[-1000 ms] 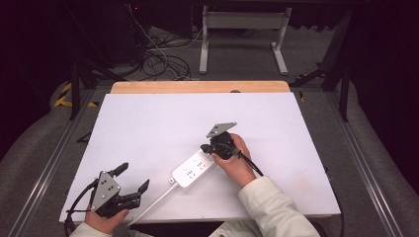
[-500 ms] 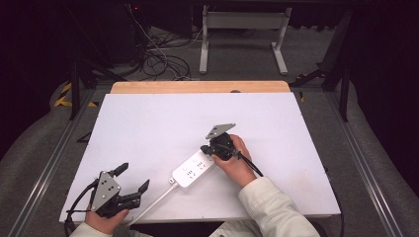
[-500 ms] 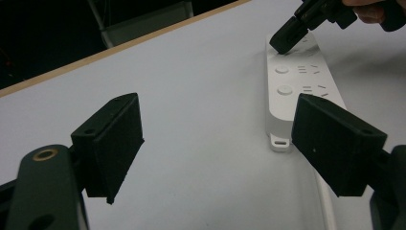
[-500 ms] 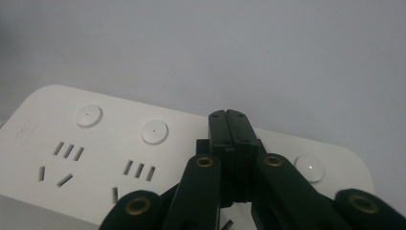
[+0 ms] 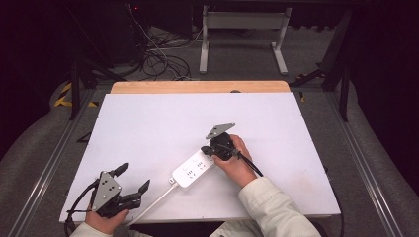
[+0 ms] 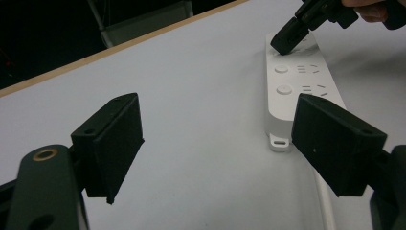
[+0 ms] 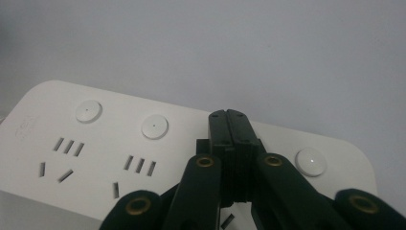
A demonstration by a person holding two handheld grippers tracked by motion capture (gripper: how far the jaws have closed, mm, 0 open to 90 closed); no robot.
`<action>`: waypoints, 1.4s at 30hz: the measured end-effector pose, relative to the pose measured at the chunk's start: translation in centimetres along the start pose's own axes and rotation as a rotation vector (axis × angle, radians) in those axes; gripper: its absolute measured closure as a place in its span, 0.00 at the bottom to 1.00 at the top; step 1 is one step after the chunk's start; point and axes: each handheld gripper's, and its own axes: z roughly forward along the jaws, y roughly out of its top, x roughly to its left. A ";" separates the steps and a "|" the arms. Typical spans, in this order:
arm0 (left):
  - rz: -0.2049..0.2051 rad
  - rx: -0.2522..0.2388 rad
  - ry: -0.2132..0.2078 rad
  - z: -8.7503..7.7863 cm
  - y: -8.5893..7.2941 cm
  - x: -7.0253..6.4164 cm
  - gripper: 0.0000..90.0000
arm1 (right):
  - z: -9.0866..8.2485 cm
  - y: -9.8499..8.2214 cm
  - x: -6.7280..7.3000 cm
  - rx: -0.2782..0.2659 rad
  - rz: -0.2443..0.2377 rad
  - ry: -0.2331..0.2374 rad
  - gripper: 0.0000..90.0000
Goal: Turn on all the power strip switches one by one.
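A white power strip (image 5: 193,169) lies slantwise on the white table (image 5: 148,123), its cord (image 5: 153,200) running toward the front edge. My right gripper (image 5: 208,149) is shut, with its tips pressed down on the strip's far end. In the right gripper view the closed jaws (image 7: 233,125) rest on the strip (image 7: 95,143) between two round buttons, hiding what lies under them. My left gripper (image 5: 133,177) sits open near the front left corner, apart from the strip. Its view shows the strip (image 6: 297,96) ahead and the right gripper's tip (image 6: 287,40) on it.
A wooden strip (image 5: 197,87) edges the table's far side. Beyond it the floor holds tangled cables (image 5: 158,59) and a metal stand (image 5: 242,39). Metal rails (image 5: 49,163) run along both sides of the table.
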 end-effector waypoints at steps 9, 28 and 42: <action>0.005 0.000 0.004 -0.1 0.0 0.0 0.20 | 0.3 0.0 0.1 -0.010 0.018 -0.002 1.00; -0.003 -0.007 0.002 -0.1 0.0 0.0 0.20 | -2.6 2.0 1.5 -0.151 -0.033 0.014 1.00; 0.006 -0.005 0.007 -0.1 0.0 0.1 0.20 | -1.9 2.2 2.5 -0.138 -0.070 0.072 1.00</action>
